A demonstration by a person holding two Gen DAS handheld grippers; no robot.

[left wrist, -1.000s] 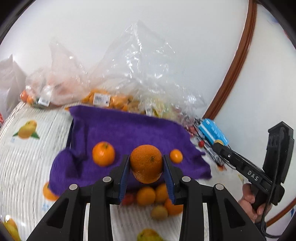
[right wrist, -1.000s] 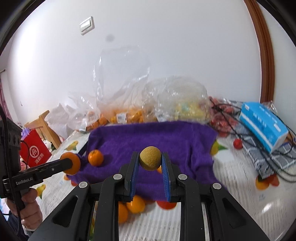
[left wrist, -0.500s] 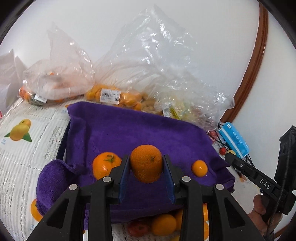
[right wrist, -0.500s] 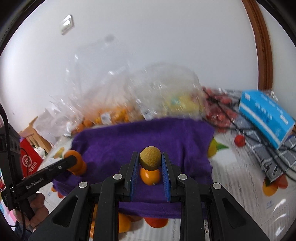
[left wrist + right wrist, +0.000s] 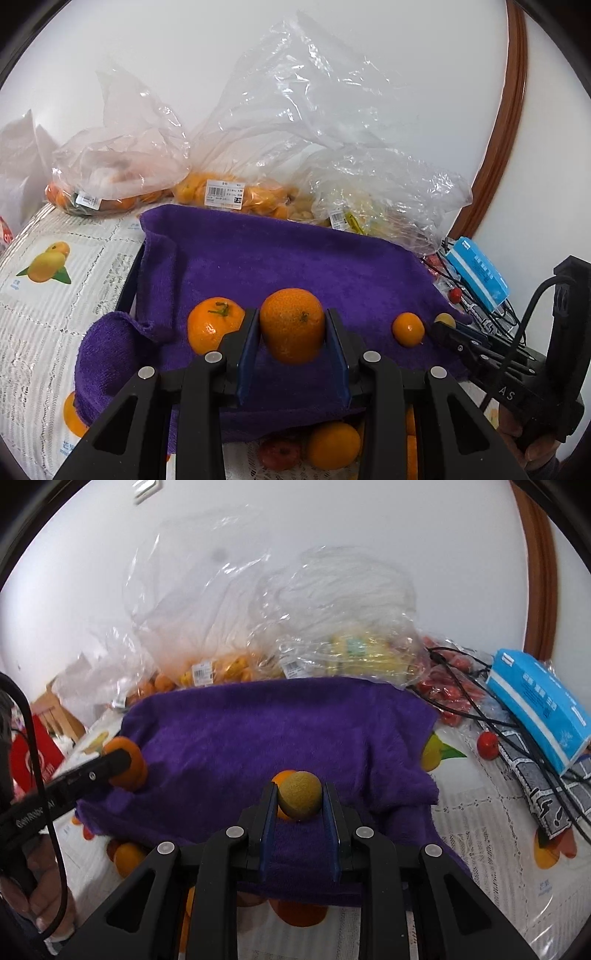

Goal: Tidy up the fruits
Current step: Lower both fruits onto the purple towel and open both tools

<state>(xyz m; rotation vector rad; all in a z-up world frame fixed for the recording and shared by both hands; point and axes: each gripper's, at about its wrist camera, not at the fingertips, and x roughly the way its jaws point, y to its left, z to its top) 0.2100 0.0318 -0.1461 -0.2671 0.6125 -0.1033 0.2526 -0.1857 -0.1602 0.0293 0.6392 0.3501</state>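
Your left gripper (image 5: 291, 332) is clamped on a large orange (image 5: 291, 325), pads tight on both sides, held over the near part of the purple towel (image 5: 295, 266). Your right gripper (image 5: 299, 805) is closed on a small brownish-green round fruit (image 5: 300, 794), also over the towel's near edge.

On the towel: a stemmed orange (image 5: 214, 328) sits just left of your left jaws, touching the left finger in view. A small orange (image 5: 407, 328) lies toward the towel's right edge; in the right wrist view it sits directly behind the gripped fruit, so I can't tell whether they touch.

Loose oranges (image 5: 332, 445) and a red fruit (image 5: 279, 452) lie on the table past the towel's near edge. Along the table's far edge, clear plastic bags (image 5: 295, 147) with more fruit. At the table's right edge, a blue box (image 5: 539, 701) and a small red fruit (image 5: 487, 745), black cables running past both.
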